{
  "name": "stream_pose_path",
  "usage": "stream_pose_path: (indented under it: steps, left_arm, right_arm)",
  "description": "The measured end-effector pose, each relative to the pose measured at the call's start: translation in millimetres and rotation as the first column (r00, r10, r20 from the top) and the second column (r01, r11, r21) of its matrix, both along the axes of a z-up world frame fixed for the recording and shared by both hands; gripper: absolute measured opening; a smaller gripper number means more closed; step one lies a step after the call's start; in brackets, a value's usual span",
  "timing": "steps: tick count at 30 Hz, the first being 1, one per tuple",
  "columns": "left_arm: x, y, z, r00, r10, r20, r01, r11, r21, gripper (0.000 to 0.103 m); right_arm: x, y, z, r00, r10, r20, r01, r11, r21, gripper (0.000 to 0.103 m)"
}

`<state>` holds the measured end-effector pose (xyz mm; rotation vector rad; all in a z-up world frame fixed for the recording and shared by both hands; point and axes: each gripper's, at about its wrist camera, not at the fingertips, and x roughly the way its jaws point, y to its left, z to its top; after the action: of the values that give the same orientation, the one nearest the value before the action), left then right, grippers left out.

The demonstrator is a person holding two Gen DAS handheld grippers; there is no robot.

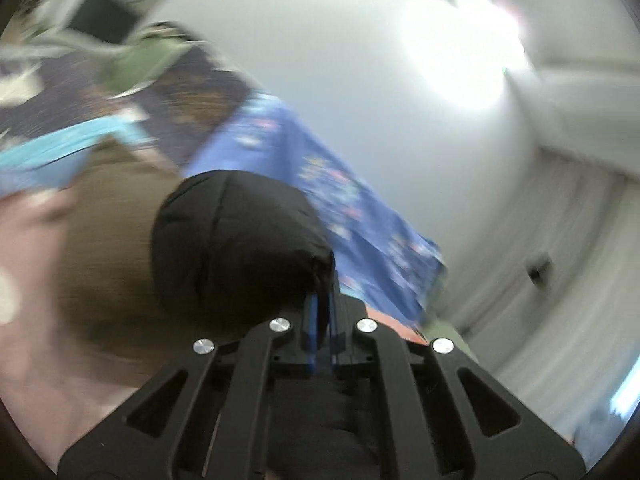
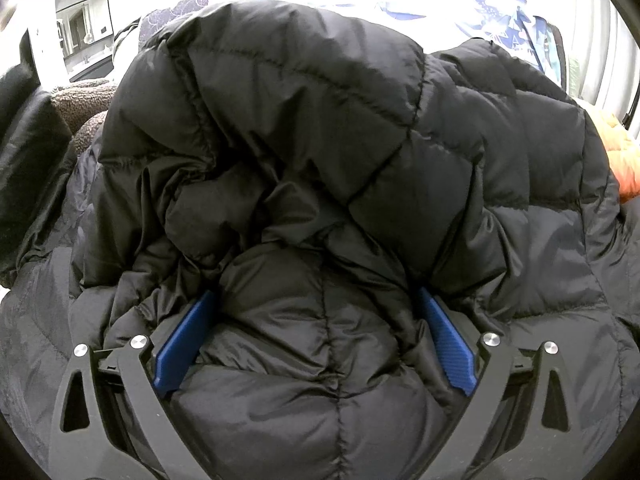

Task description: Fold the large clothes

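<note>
Left wrist view: my left gripper [image 1: 320, 312] has its blue pads [image 1: 310, 320] pressed together, pinching a puffed fold of the black quilted jacket [image 1: 240, 240]. The fold bulges up and left of my fingertips, lifted clear of what's behind it. Background is heavily blurred: blue patterned fabric [image 1: 340, 200] runs diagonally behind the fold, brown surface [image 1: 112, 248] to the left, a light blue strip [image 1: 48, 156] upper left, white wall [image 1: 320, 60] above. Can't resolve more than that.

Right wrist view: sharp. My right gripper [image 2: 316, 312] is angled down into the jacket, fingers spread wide, blue pads [image 2: 184, 344] at either side of a puffy quilted section. Whether the pads actually press it, I can't tell. The jacket fills nearly the whole view, heaped and creased, one thick fold draped over the top. Brown fleece fabric [image 2: 80, 108] sits at the left edge, orange fabric [image 2: 620, 156] at the right edge, blue-and-white patterned cloth [image 2: 500, 16] behind the jacket.
</note>
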<state>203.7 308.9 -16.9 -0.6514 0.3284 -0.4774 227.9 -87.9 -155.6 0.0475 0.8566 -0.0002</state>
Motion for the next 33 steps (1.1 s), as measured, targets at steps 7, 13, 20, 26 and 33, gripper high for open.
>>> stream_pose_path:
  steps: [7,13,20,26,33]
  left_arm:
    - [-13,-196,24,0.940,-0.339,0.029,0.312,0.895,0.319,0.035]
    - [-33,-284,-18,0.875,-0.475,-0.094,0.458,0.747,0.482,0.076]
    - [-78,-298,-39,0.876,-0.459,-0.145,0.444,0.653,0.614,0.090]
    - [-101,-233,-48,0.956,-0.250,-0.152,0.286,0.689,0.666,0.087]
    - [-53,-139,-86,0.941,0.021,-0.339,0.161,0.852,0.498,0.039]
  right_arm:
    - [-13,-12,14,1.000,-0.001,0.026,-0.001,0.998,0.068,0.099]
    - [-79,-70,61,0.992,-0.053,0.118,0.039,0.993,0.113,0.099]
    - [-139,-91,100,0.973,-0.051,0.223,0.024,0.992,0.124,0.098]
    - [-145,-15,108,0.944,0.202,0.260,-0.188,0.979,-0.078,0.062]
    - [-118,94,99,0.863,0.441,0.246,-0.347,0.871,-0.347,0.061]
